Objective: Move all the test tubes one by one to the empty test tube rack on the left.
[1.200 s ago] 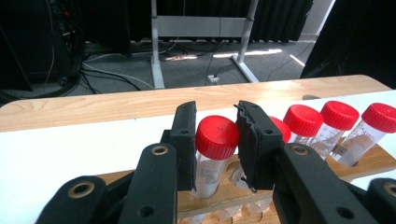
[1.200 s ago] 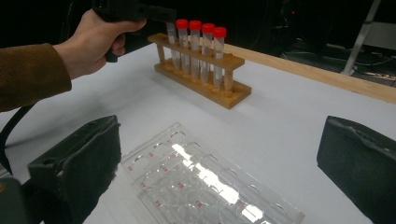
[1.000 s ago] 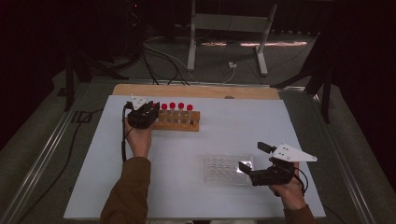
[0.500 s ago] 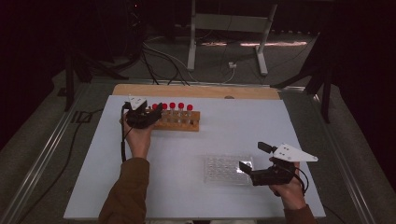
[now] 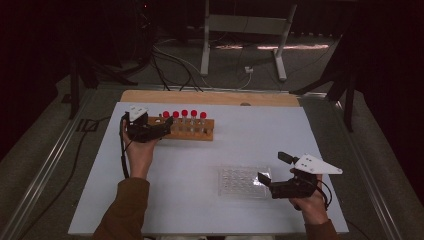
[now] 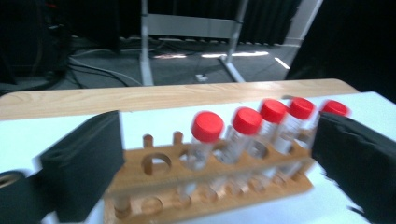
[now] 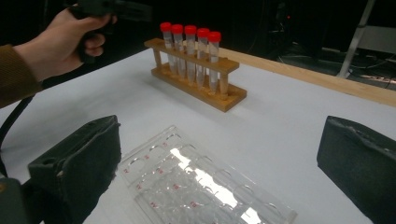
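Left gripper: jaws have just been opening, now wide, nothing clamped; the wooden rack stands between them, at the table's far left. Five red-capped tubes stand upright in it. Right gripper: jaws wide, holding nothing, set astride the near-right clear well plate.

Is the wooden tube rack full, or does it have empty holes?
Not full. The wooden rack holds five red-capped tubes upright, and the left gripper view shows at least one empty hole at its near end.
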